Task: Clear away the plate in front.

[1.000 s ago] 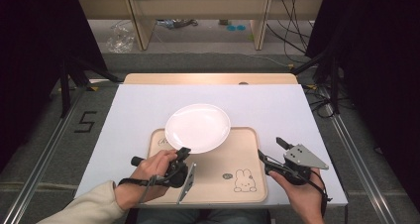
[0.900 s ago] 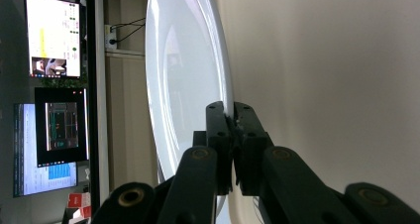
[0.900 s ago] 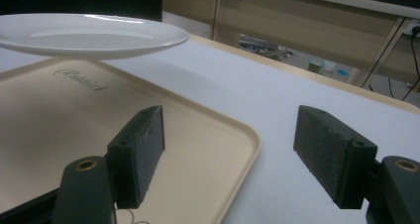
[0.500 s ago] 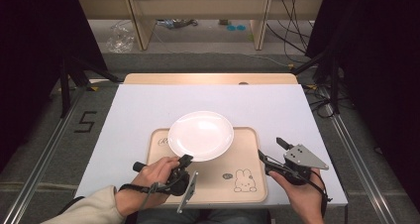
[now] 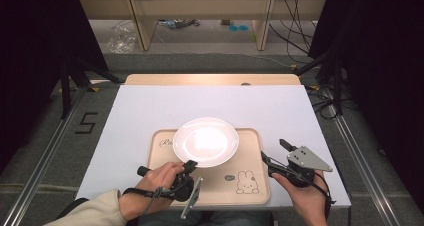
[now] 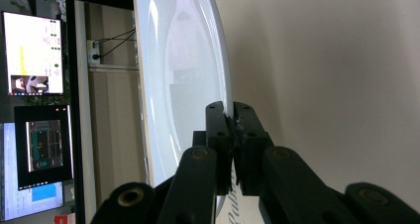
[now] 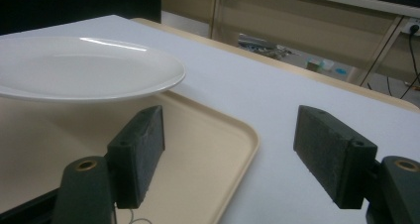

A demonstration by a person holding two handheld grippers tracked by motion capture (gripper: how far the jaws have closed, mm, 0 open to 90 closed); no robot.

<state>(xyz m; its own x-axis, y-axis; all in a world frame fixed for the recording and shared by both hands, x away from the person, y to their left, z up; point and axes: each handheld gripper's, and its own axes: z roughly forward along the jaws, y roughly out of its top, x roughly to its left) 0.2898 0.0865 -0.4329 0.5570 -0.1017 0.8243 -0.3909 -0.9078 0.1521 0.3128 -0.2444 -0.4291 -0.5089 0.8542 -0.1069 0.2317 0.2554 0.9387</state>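
Left tongs (image 6: pixel 231 122) clamp near rim of white plate (image 5: pixel 206 141) over tray (image 5: pixel 252 186); keep it level. Right tongs (image 7: pixel 230 157) gape, empty.

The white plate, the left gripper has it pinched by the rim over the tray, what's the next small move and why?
Probably lower the white plate gently toward the tray. The left gripper is shut on its near rim, and in the right gripper view the plate's far edge hangs above the tray's floor, so a one-sided pinch carries it. The right gripper stands open beside the tray, holding nothing.
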